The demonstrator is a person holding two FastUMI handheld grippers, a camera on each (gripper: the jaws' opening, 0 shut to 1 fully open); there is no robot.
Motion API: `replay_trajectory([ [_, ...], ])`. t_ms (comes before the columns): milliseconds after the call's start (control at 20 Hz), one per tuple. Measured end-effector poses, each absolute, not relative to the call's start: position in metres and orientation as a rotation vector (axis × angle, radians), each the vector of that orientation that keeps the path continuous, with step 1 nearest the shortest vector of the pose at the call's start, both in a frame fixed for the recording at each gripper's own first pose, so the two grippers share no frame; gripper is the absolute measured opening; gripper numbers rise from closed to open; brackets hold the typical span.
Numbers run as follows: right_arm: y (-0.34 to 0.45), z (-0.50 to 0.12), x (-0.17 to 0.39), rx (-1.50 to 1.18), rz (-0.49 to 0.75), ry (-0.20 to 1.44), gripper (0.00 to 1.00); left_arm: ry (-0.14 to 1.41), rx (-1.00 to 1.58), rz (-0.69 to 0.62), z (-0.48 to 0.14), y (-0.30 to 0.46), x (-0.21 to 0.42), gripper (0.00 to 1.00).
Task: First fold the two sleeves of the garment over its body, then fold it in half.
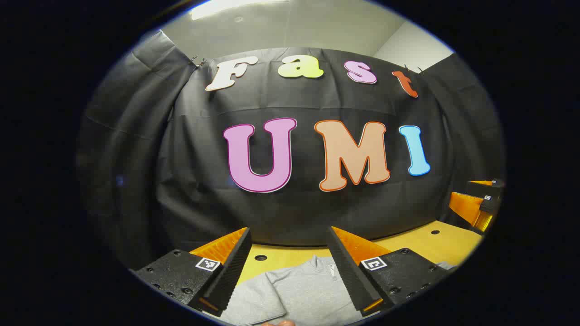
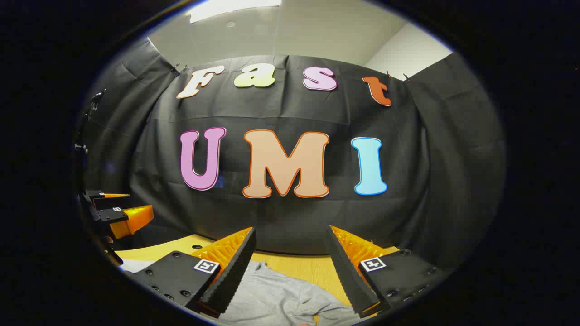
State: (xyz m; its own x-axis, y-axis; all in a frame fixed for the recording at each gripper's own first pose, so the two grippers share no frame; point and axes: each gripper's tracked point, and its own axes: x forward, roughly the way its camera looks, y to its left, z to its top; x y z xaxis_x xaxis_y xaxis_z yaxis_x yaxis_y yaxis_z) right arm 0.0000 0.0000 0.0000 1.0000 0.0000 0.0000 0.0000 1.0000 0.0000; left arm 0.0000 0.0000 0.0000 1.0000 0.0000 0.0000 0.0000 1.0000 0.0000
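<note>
left hand-held gripper | black ribbed fingers, orange backs | square tags, screws | right hand-held gripper alike

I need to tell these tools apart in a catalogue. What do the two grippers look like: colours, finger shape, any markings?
Both look alike. The left gripper and the right gripper each have two black wedge-shaped fingers with ribbed inner faces, backed by orange ribbed plastic. Each finger sits on a black plate with screw holes and a small square black-and-white marker. No cables or sleeves can be seen.

Garment lies on the counter before the wall; left gripper left of right gripper, both above it.
</note>
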Motion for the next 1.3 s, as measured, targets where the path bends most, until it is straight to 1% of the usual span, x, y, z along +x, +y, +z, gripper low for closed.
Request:
replay_trajectory([
  [350,0.0,0.004,-0.003,-0.018,0.004,-0.016,0.97,0.006,-0.016,0.008,-0.003,0.005,-0.004,0.96],
  [500,-0.011,0.003,-0.002,-0.018,-0.027,-0.011,0.97,0.013,-0.019,0.007,-0.005,0.006,-0.004,0.98],
  [550,-0.014,0.003,-0.002,-0.016,-0.034,-0.007,0.97,0.014,-0.024,0.004,-0.006,0.006,-0.003,0.96],
  [600,-0.017,0.003,-0.001,-0.014,-0.043,-0.005,0.97,0.02,-0.023,0.005,-0.007,0.007,-0.003,0.97],
  [800,-0.028,0.002,0.0,-0.026,-0.073,-0.005,0.97,0.03,-0.023,0.007,-0.009,0.009,-0.005,0.96],
  [1300,-0.04,0.004,0.007,-0.019,-0.086,-0.006,0.97,0.036,-0.007,0.006,-0.011,0.009,0.001,0.96],
])
